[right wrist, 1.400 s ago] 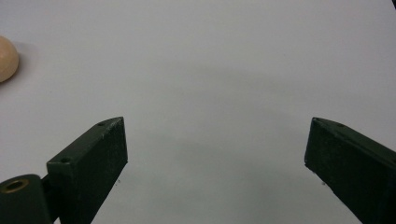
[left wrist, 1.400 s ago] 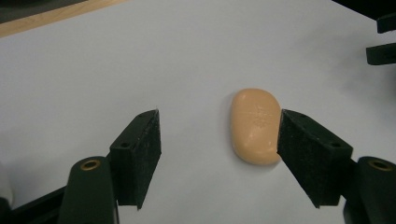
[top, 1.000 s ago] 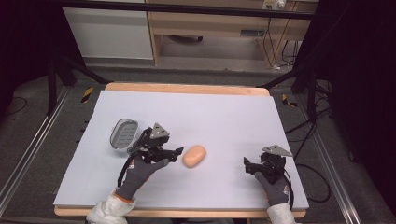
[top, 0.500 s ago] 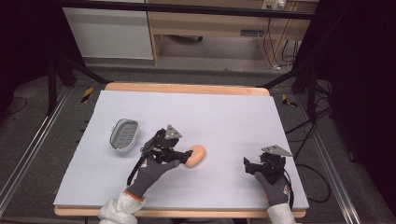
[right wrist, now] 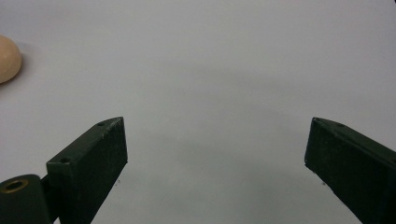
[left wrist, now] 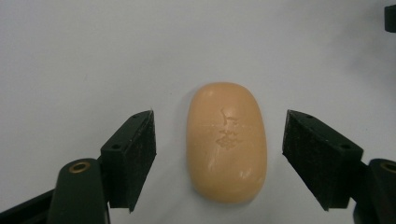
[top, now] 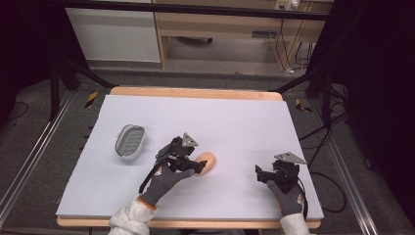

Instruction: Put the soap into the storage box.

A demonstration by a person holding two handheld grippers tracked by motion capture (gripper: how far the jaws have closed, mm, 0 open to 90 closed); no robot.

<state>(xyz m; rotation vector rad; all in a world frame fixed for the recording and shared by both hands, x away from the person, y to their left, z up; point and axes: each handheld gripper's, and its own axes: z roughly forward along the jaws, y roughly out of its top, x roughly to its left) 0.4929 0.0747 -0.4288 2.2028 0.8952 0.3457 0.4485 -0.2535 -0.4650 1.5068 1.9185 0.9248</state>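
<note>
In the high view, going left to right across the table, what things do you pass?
Soap dish → left gripper, open around the orange soap bar → right gripper, open over bare table.

I see a white surface with a wood edge, grey floor around it, a pale cabinet and wooden shelf behind, cables at the back right
</note>
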